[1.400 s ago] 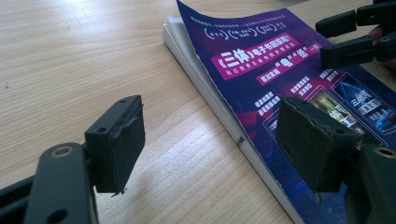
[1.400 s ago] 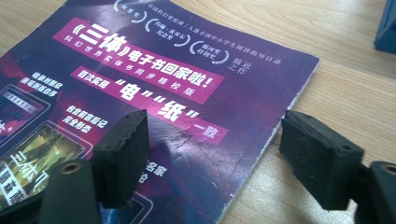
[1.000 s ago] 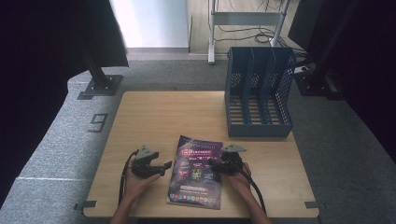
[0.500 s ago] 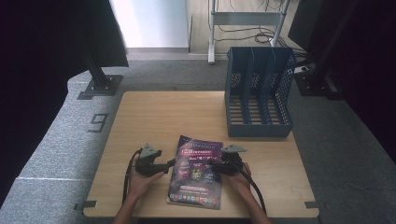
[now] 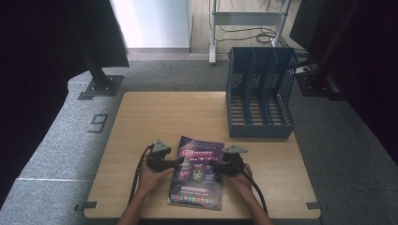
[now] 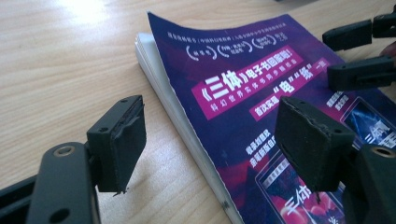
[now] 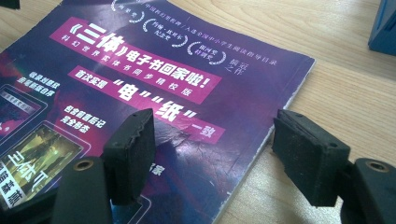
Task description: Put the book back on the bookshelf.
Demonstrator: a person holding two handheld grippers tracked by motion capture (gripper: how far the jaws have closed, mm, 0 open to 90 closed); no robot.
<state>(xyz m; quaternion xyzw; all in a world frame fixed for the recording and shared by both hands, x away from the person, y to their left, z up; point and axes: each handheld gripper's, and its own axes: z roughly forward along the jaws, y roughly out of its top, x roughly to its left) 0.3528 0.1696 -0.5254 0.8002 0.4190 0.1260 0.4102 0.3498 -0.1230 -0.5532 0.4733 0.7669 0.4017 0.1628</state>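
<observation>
Purple magazine [image 5: 197, 171] is laid flat on desk [image 5: 164, 112], near front edge. Left gripper [image 5: 179, 162] and right gripper [image 5: 212, 165] are held released, each straddling one magazine edge.

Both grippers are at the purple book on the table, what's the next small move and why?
Probably slide the left gripper a little further in and close on the book. Its fingers are open and straddle the book's edge, where the cover lifts off the pages. The right gripper, also open, straddles the opposite edge. The book lies flat, so neither has a grip.
</observation>
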